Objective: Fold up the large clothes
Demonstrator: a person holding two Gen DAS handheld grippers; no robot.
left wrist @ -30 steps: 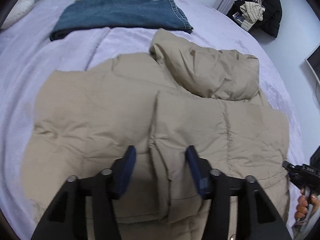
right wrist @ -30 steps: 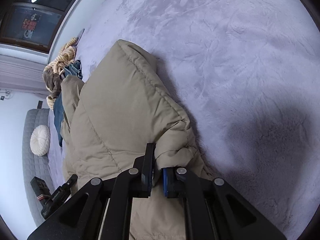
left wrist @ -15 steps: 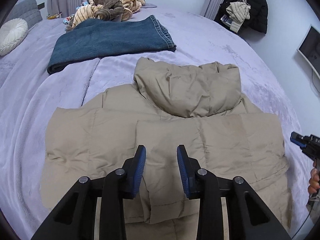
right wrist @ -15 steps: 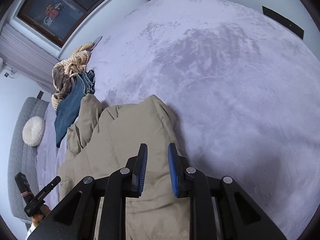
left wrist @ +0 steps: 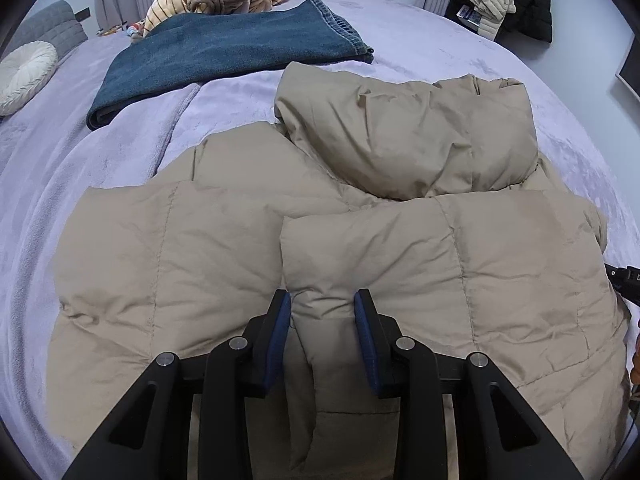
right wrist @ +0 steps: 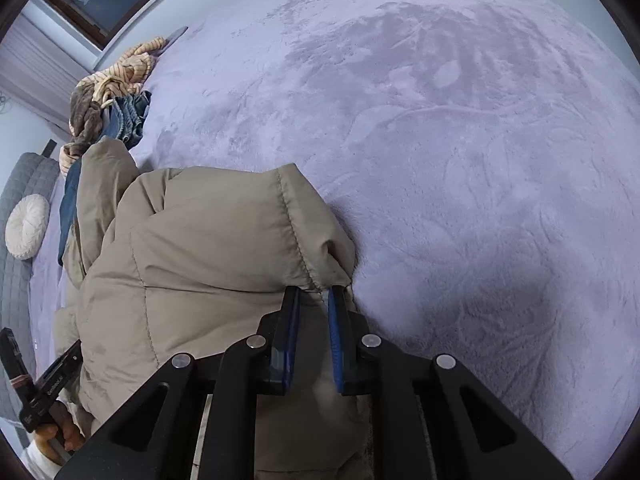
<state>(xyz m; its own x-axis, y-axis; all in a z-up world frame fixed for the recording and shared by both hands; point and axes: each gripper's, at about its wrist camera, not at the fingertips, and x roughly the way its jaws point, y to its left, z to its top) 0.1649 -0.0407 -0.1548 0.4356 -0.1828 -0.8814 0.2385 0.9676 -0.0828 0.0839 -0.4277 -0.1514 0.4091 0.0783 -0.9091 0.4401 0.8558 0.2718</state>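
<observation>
Here: tan puffer jacket [left wrist: 224, 264] on lilac bedspread [right wrist: 460, 160], lower hem cut off. Left gripper [left wrist: 323, 304] pinches a fold; right gripper [right wrist: 313, 294], jaws closing, nips its edge.

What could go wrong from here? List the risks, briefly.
The right gripper, jaws closing, has only a thin hem corner of the jacket; it may slip out when lifted.
The left gripper pinches one puffy fold; layers beneath may stay behind.
The hood lies near the jeans and could snag them.
</observation>
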